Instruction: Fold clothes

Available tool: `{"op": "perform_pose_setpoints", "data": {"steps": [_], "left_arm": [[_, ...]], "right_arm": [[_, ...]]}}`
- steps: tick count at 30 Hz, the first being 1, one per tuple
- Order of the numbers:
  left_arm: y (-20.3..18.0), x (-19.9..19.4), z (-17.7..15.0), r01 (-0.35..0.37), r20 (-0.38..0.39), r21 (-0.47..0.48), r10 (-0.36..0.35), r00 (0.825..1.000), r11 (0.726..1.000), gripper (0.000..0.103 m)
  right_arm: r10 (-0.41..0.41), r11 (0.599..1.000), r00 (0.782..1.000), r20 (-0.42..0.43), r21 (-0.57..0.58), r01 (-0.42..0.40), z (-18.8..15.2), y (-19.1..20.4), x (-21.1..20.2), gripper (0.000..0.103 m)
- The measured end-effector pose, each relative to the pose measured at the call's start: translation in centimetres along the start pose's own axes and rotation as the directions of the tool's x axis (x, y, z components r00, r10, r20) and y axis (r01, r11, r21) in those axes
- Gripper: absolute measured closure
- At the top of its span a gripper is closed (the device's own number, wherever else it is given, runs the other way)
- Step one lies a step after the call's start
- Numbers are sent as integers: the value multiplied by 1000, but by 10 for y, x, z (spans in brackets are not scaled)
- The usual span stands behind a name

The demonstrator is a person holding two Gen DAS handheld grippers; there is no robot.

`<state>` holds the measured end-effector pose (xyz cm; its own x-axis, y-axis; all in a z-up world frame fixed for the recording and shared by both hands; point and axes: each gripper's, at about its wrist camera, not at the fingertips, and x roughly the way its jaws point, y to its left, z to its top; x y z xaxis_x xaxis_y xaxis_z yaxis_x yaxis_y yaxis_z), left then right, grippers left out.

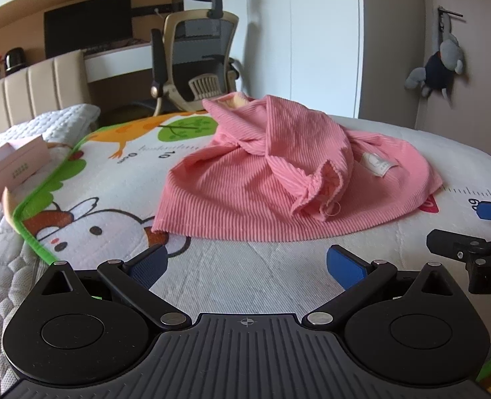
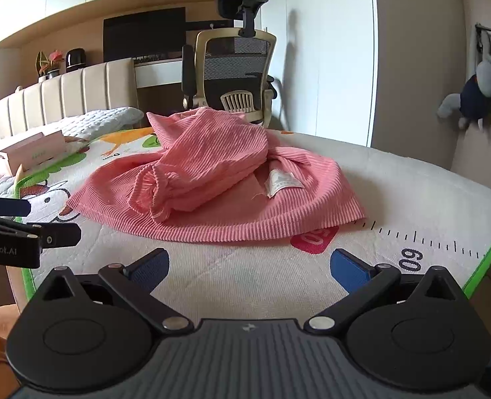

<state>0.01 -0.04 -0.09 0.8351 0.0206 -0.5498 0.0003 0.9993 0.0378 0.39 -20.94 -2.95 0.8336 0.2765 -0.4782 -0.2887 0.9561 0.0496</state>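
Garment first: a pink ribbed corduroy piece of clothing lies in a loose heap on the white printed play mat with the green border that covers the bed, towards the mat's far edge and nearer its right side; a gathered cuff or leg opening is thrown across the top, and a white sewn-in label shows face up, so it is plainly crumpled, not folded; a pink cardboard box sits off the mat's left edge. The left gripper and the right gripper both hang over the mat's near edge, short of the fabric, each with its blue-padded jaws wide apart and holding nothing. By my judgement the step in hand is the approach to spread the heap flat; that calls for each gripper to pinch a separate edge of the near hem and draw it outward, lifting the crossed-over part clear so the shape can be read.
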Motion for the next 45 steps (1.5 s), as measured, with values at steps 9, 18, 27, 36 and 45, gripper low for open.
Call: {"op": "perform_pose_setpoints", "data": {"steps": [9,18,27,36,45], "left_arm": [[-2,2,-3,-1,3,13,1,1000,1000,0],[-2,3,-3,19,-12,3,-19,1000,1000,0],[0,6,-3,13,-35,-8,-13,999,1000,0],[0,6,-2,13,-39,-10,-13,999,1000,0],[1,6,-3,12,-38,-11,-13,999,1000,0]], "right_arm": [[-6,1000,1000,5,-7,6,-1,-2,0,0],[-1,1000,1000,-13,18,1,2,-5,4,0],[8,1000,1000,-19,21,-7,2,-5,5,0],[9,1000,1000,-26,24,-8,1,-5,7,0],[7,1000,999,-33,27,-6,0,-6,9,0]]}}
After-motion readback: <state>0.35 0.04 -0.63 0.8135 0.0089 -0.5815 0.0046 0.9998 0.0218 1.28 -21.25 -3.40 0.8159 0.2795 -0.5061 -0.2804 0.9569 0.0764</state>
